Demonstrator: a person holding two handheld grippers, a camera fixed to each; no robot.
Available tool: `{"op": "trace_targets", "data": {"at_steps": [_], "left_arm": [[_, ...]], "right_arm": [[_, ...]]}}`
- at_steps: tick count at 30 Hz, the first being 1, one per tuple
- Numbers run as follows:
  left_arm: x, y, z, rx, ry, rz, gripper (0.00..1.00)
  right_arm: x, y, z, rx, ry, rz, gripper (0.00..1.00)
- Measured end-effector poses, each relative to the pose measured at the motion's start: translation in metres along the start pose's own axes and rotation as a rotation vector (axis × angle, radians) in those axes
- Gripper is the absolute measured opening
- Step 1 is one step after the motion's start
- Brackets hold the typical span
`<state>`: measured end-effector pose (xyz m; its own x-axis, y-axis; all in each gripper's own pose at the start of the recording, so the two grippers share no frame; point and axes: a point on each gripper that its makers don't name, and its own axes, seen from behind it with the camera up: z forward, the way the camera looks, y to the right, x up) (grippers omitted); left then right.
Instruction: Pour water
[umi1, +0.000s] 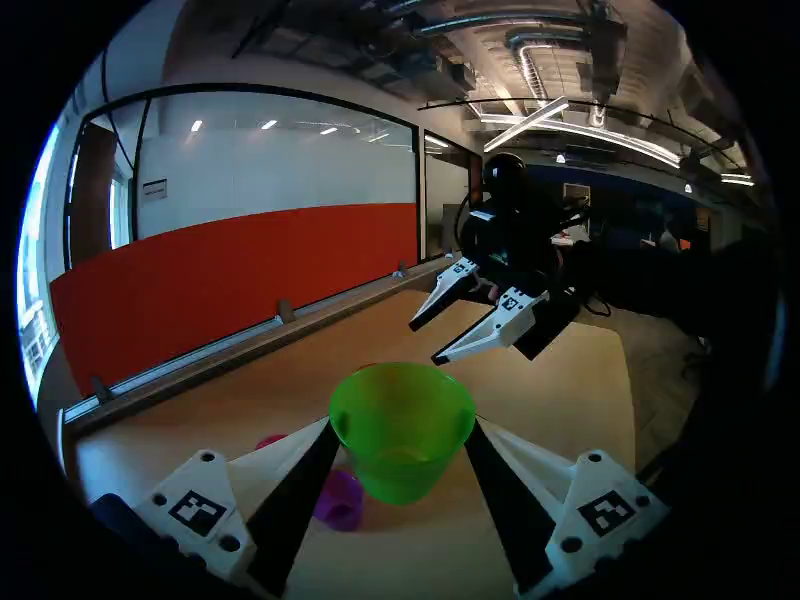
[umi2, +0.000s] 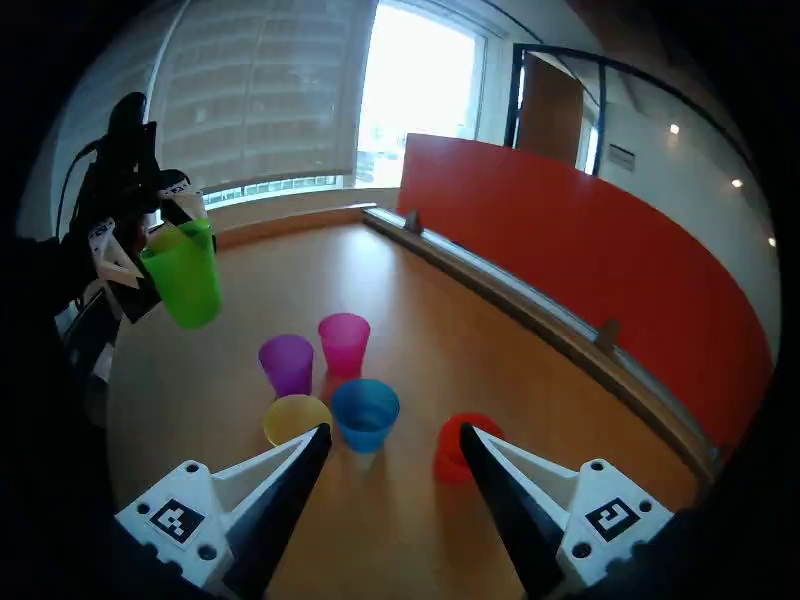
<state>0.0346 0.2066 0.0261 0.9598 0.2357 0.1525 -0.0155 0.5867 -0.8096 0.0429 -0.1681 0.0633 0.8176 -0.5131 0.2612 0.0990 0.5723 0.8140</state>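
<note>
Wooden desk (umi2: 420, 300), red partition (umi2: 600, 260) along one edge | left gripper (umi1: 400, 428): fingers clamped on green cup (umi1: 403, 460), raised off the desk, slightly tilted | right gripper (umi2: 394, 430): fingers wide apart, empty, over mid-desk cluster: purple cup (umi2: 287, 362), pink cup (umi2: 343, 342), yellow cup (umi2: 295, 418), blue cup (umi2: 365, 412), red cup (umi2: 455, 445)

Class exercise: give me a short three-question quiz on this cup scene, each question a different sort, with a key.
1. True or false: the left tool holds the green cup off the table.
2. How many cups stand on the table? A three, B five, C six.
3. Fill in: the right tool is ___ (open or shut).
Key: 1 true; 2 B; 3 open.
</note>
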Motion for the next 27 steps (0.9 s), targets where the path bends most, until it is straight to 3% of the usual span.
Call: {"op": "trace_targets", "data": {"at_steps": [27], "left_arm": [[0.005, -0.011, -0.020, 0.039, 0.006, -0.001, 0.86]], "right_arm": [[-0.023, -0.004, 0.047, 0.040, -0.051, 0.001, 1.00]]}}
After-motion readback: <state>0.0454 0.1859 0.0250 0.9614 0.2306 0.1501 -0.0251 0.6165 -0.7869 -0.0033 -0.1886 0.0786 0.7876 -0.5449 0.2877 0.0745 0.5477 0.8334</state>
